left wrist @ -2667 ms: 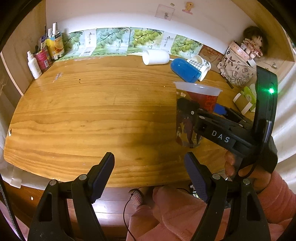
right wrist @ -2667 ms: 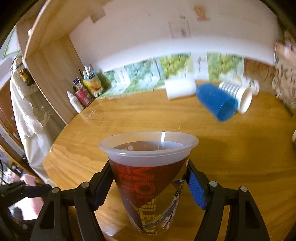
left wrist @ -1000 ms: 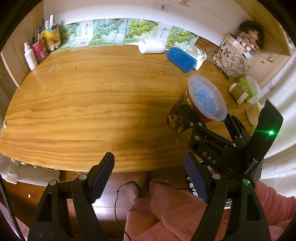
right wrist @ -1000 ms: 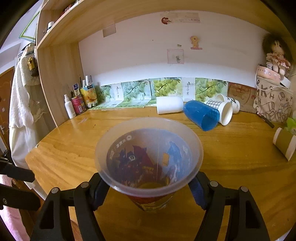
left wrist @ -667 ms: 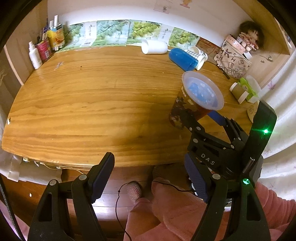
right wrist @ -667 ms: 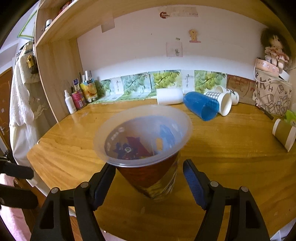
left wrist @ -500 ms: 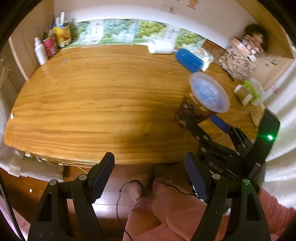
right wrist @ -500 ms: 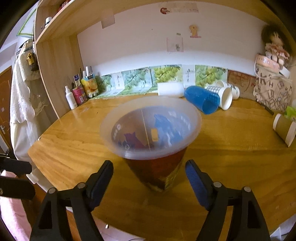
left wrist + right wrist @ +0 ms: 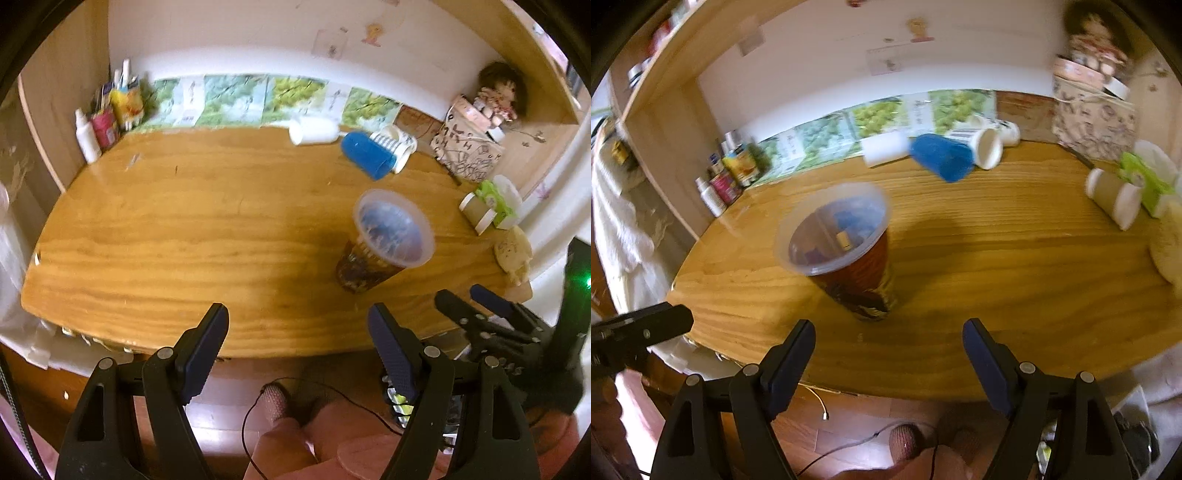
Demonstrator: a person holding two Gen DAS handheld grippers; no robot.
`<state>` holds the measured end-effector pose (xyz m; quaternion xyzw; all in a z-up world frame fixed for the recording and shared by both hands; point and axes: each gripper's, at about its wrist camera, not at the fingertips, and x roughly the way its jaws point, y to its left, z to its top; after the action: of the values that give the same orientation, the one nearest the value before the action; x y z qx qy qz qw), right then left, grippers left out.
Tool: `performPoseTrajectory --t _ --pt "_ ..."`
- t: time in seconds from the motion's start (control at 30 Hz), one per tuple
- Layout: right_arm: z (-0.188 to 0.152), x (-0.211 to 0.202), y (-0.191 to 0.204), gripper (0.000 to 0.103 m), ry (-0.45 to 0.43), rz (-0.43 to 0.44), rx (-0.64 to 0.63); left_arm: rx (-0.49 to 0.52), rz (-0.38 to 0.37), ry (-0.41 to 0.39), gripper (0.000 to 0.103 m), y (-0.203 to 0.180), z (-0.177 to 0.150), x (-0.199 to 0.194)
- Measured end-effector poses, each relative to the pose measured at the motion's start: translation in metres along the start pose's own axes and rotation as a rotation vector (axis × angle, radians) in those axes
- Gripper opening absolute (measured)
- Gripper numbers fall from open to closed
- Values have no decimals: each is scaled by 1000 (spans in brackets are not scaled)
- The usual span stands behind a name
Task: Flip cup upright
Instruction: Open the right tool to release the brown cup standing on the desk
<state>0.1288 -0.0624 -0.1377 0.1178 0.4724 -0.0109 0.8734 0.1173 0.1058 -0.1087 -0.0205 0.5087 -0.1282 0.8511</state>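
Observation:
A printed plastic cup (image 9: 849,254) with a clear rim stands upright on the wooden table (image 9: 997,258), mouth up; it also shows in the left wrist view (image 9: 380,251). My right gripper (image 9: 888,341) is open and empty, pulled back to the table's front edge, apart from the cup; it shows in the left wrist view (image 9: 469,299) at the right. My left gripper (image 9: 297,326) is open and empty, off the front edge of the table (image 9: 184,229).
At the back lie a white cup (image 9: 314,132), a blue cup (image 9: 365,155) and a striped paper cup (image 9: 395,142) on their sides. Bottles (image 9: 107,122) stand at the back left. A patterned bag (image 9: 469,155), a brown paper cup (image 9: 478,214) and a green pack (image 9: 496,201) sit at the right.
My right gripper opened, let go of the cup and drew back toward the front edge. The cup now stands alone on the table. The left gripper stayed open.

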Motion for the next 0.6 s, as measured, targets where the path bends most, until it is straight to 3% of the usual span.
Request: performPoseTrajectory --t 0.27,0.47,0.6 --pt "32 -62 2 83 9 12 71 -13 10 -88 81 -20 19 -39" --pt "36 -96 9 83 4 12 81 -44 27 -122 85 -38 26 -66" --pt "34 -116 11 91 -54 -17 69 -41 115 -173 88 -49 23 -80"
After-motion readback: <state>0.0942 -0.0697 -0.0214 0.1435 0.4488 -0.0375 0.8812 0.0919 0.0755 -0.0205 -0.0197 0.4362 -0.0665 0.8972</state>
